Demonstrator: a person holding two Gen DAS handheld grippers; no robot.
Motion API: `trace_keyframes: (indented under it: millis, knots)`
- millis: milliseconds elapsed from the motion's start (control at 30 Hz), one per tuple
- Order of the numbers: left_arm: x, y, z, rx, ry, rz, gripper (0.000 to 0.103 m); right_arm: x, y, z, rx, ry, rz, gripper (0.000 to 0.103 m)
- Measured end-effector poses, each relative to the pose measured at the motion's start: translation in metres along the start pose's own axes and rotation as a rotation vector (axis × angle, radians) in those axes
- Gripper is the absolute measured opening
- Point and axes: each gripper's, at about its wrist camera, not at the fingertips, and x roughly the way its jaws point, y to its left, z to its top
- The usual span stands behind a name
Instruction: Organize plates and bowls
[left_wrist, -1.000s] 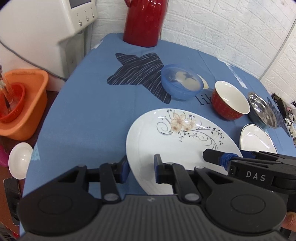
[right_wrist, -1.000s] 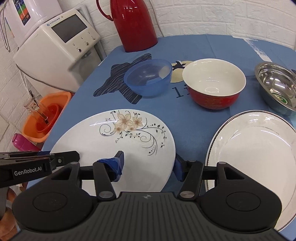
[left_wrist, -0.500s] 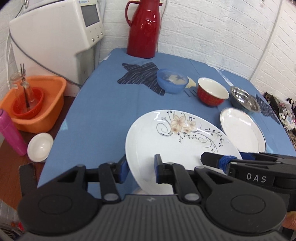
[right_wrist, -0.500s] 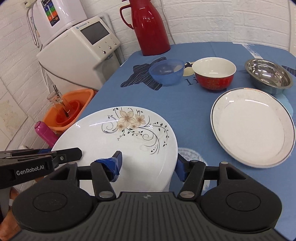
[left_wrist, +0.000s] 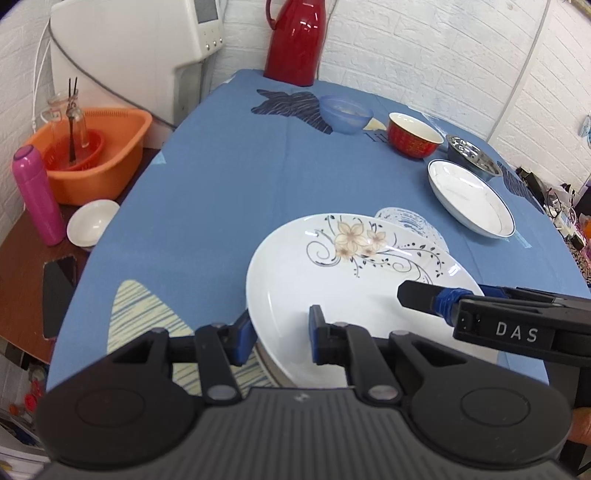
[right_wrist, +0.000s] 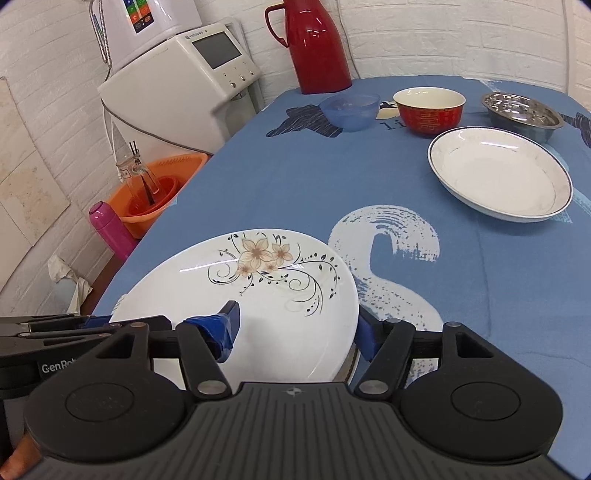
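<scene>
A white plate with a flower pattern (left_wrist: 354, 266) (right_wrist: 258, 291) is held above the near end of the blue table (left_wrist: 221, 184). My left gripper (left_wrist: 280, 334) is shut on its left rim. My right gripper (right_wrist: 297, 328) is shut on its right rim and also shows in the left wrist view (left_wrist: 480, 314). Farther right on the cloth lies a white plate with a grey rim (left_wrist: 471, 197) (right_wrist: 498, 173). Behind it stand a blue bowl (left_wrist: 345, 112) (right_wrist: 349, 109), a red bowl (left_wrist: 413, 138) (right_wrist: 428, 110) and a steel bowl (left_wrist: 472, 157) (right_wrist: 522, 114).
A red thermos (left_wrist: 295, 40) stands at the table's far end beside a white machine (right_wrist: 184, 74). Left of the table, lower down, are an orange basin (left_wrist: 92, 162), a pink bottle (left_wrist: 37, 195), a small white bowl (left_wrist: 92, 221) and a phone (left_wrist: 59, 295).
Both grippers have drawn back toward the table's near end with the flowered plate between them. The bowls and the grey-rimmed plate now lie farther off.
</scene>
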Motion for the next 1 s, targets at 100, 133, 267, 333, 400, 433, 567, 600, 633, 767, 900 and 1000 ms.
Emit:
trace_keyframes:
  millis: [100, 133, 267, 333, 400, 433, 567, 600, 633, 767, 900, 1000]
  knots:
    - [0.001, 0.005, -0.008, -0.001, 0.0, 0.02, 0.009, 0.008, 0.004, -0.01, -0.005, 0.018, 0.017, 0.051]
    - [0.002, 0.008, -0.011, -0.004, -0.001, 0.008, 0.009, 0.008, 0.005, -0.013, -0.002, 0.008, 0.016, 0.051]
    - [-0.001, 0.013, -0.015, -0.005, -0.017, -0.029, 0.012, 0.008, 0.006, -0.014, -0.014, -0.003, 0.016, 0.051]
    - [0.0, 0.013, -0.015, 0.007, -0.014, -0.044, 0.022, 0.007, 0.002, -0.013, 0.003, 0.002, 0.031, 0.05]
    - [-0.003, 0.015, -0.013, 0.011, -0.019, -0.077, 0.044, 0.006, -0.004, -0.012, 0.033, 0.007, 0.052, 0.049]
    - [-0.007, 0.017, -0.013, 0.009, -0.033, -0.091, 0.045, 0.004, -0.008, -0.012, 0.062, 0.007, 0.065, 0.049]
    - [-0.021, 0.021, -0.003, 0.024, -0.063, -0.107, 0.046, -0.002, -0.018, -0.009, 0.141, -0.003, 0.095, 0.049]
    - [-0.024, 0.02, -0.001, 0.029, -0.07, -0.102, 0.046, -0.004, -0.019, -0.007, 0.148, -0.007, 0.096, 0.049]
    - [-0.026, 0.02, 0.001, 0.035, -0.076, -0.095, 0.047, -0.005, -0.02, -0.006, 0.156, -0.013, 0.096, 0.049]
    - [-0.022, 0.011, 0.008, 0.058, -0.067, -0.085, 0.049, -0.004, -0.017, 0.002, 0.097, -0.005, 0.083, 0.049]
    - [-0.014, 0.002, 0.011, 0.068, -0.047, -0.09, 0.05, -0.002, -0.003, 0.008, -0.055, 0.047, -0.01, 0.05]
    - [-0.012, -0.003, 0.016, 0.066, -0.047, -0.103, 0.05, -0.01, -0.019, 0.013, 0.002, 0.009, 0.016, 0.049]
